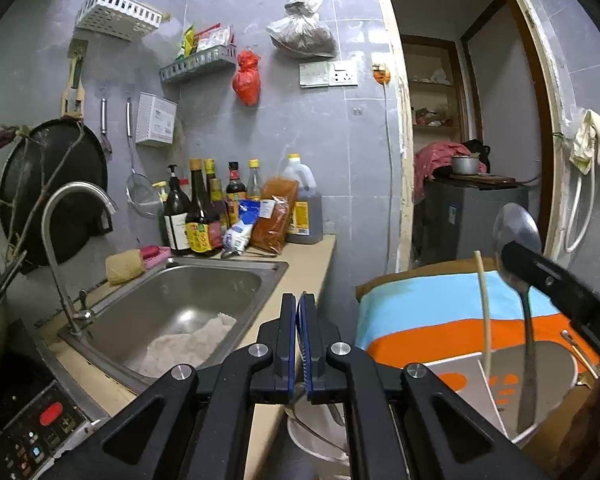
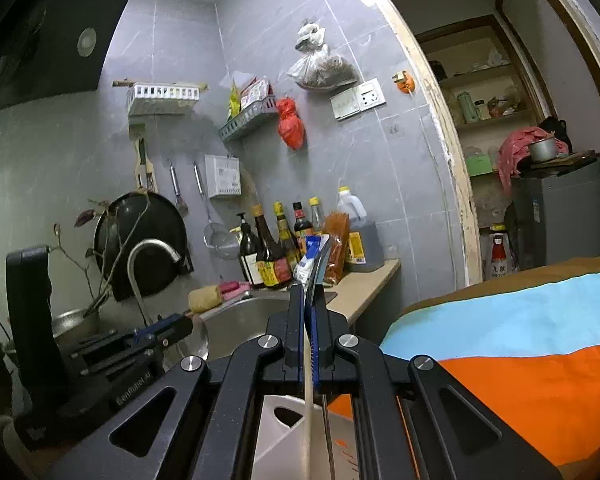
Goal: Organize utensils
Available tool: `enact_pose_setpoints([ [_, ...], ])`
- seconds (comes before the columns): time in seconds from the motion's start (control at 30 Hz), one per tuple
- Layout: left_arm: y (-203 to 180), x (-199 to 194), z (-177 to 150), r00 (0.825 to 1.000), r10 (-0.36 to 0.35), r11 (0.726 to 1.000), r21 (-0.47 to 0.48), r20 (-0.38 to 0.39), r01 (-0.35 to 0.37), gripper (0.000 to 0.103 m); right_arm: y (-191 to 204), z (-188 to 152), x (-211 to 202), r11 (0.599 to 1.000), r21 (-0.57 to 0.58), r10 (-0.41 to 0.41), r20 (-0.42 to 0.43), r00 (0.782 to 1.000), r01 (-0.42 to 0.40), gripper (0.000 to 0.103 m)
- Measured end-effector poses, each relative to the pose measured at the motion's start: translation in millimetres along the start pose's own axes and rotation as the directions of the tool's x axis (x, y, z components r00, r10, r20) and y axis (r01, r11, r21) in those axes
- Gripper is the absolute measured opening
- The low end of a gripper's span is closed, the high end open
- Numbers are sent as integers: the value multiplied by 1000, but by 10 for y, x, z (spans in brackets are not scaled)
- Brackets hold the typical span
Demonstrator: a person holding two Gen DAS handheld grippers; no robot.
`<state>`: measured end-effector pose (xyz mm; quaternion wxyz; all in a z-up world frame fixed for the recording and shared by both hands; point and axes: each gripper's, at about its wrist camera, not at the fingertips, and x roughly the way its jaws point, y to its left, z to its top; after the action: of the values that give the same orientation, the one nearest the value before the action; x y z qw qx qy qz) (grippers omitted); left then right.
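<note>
Gripping a grey metal spoon (image 1: 516, 224) low on its bowl, where the neck begins, the right tongs (image 2: 309, 292) are clamped fully shut. The bowl stands upright above them and the slim handle hangs down into a white utensil holder with orange dots (image 1: 480, 400). That holder sits in front of a cloth striped blue and orange (image 1: 420, 312). A cream-coloured chopstick (image 1: 485, 312) stands in the same holder just beside the spoon. In the right wrist view it lines up with the pads, so I cannot tell whether it touches them.

The left tongs (image 1: 299, 300) are closed pad to pad over the edge of the beige table (image 1: 300, 264). A sliver of grey metal shows at their root, but whether it is pinched there I cannot tell.

The spoon looks light, rigid and smooth, so it could swivel or slide between flat pads. A hold on the neck, as now, seems steadier than one on the curved bowl. The chopstick looks lighter still and would likely roll, so it is best taken near mid-length.
</note>
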<state>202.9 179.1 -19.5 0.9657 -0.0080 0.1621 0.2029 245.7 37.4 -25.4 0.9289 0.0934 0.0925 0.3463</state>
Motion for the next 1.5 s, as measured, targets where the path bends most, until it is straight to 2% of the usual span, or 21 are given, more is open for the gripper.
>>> enact_pose_setpoints([
  [0.13,33,20,5,998,-49,999,-24,-33,48,5,-40,-28,-18,1000,2,-5,-29,1000,5,3],
  [0.33,100,83,-82,992,-87,992,-97,-93,78,6,-87,-48,-34,1000,24,-15,-68,998,16,5],
  [0.5,95,63,-111,989,-104,989,-113,-100,93,6,-103,-99,-65,999,34,-13,-89,996,16,6],
  [0.53,97,61,-111,989,-110,988,-115,-102,98,6,-104,-107,-68,999,34,-14,-91,996,17,10],
  [0.6,87,54,-116,988,-114,988,-116,-104,102,7,-116,-124,-90,999,44,-14,-89,996,18,29],
  [0.67,101,58,-113,987,-122,987,-121,-106,108,8,-128,-136,-103,998,57,-14,-85,996,19,31],
  [0.73,119,59,-117,986,-130,984,-134,-107,115,13,-134,-142,-105,998,62,-18,-85,996,24,31],
  [0.8,147,61,-128,984,-141,980,-157,-104,124,28,-150,-159,-101,997,70,-21,-89,996,27,31],
  [1.07,148,32,-137,985,-142,977,-173,-99,124,30,-171,-196,-110,996,82,-34,-100,994,43,31],
  [1.13,151,30,-128,985,-145,976,-176,-98,126,34,-171,-196,-118,996,81,-39,-100,994,47,31],
  [1.2,151,5,-110,985,-149,974,-185,-87,131,45,-167,-180,-143,995,85,-47,-97,994,55,31],
  [1.23,147,-11,-101,985,-152,972,-190,-82,134,46,-165,-166,-156,994,85,-53,-95,994,61,32],
  [1.37,92,-71,-20,984,-166,968,-200,-59,151,57,-194,-81,-261,992,92,-82,-78,994,89,46],
  [1.43,51,-111,25,984,-174,966,-200,-45,162,64,-231,-7,-353,990,86,-106,-71,992,112,48],
  [1.5,-22,-167,85,982,-186,964,-197,-22,178,74,-281,69,-456,988,80,-130,-63,990,135,54],
])
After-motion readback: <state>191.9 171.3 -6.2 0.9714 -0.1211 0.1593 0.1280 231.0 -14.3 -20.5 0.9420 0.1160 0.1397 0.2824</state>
